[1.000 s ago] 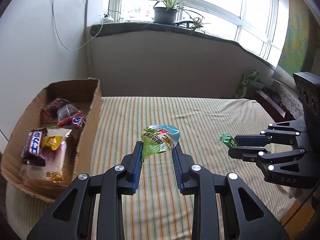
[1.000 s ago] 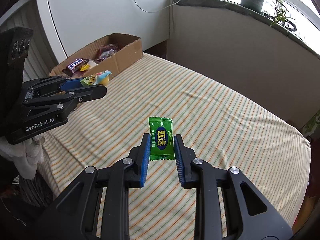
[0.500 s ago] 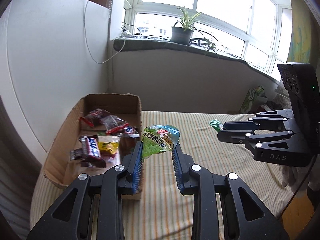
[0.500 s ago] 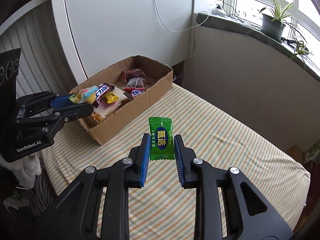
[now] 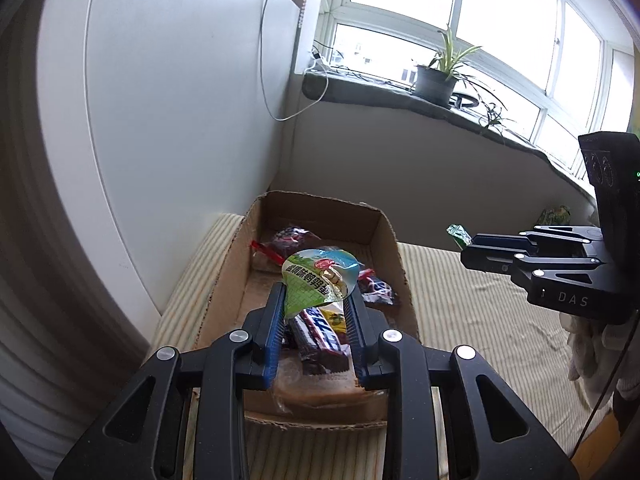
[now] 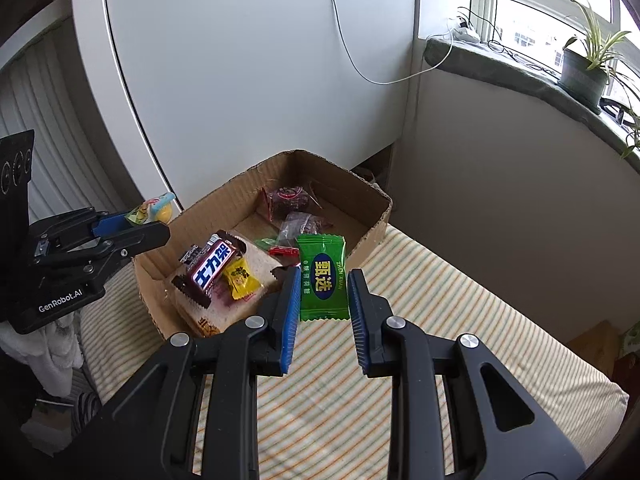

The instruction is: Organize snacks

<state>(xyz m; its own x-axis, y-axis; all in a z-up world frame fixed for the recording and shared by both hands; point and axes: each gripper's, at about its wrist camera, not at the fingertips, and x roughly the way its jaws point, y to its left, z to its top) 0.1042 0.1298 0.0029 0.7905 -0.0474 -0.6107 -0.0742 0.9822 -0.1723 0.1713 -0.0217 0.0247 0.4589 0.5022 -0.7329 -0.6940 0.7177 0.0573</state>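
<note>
My left gripper (image 5: 316, 300) is shut on a jelly cup with a green and blue lid (image 5: 318, 280) and holds it above the near end of the cardboard box (image 5: 386, 240). The box holds several snacks, among them a Snickers bar (image 6: 210, 268) and a yellow candy (image 6: 239, 280). My right gripper (image 6: 324, 292) is shut on a green candy packet (image 6: 322, 278), above the striped bed just right of the box (image 6: 368, 240). In the right wrist view the left gripper (image 6: 150, 226) shows at the left with the cup (image 6: 154, 208).
The box lies on a striped bedcover (image 6: 440, 340) in the corner by a white wall panel (image 6: 240, 60). A window ledge with a potted plant (image 5: 436, 80) runs behind. A cable (image 5: 272, 80) hangs down the wall.
Both grippers have moved left toward the box with their snacks. The left gripper now hangs over the box; the right one is beside its right wall.
</note>
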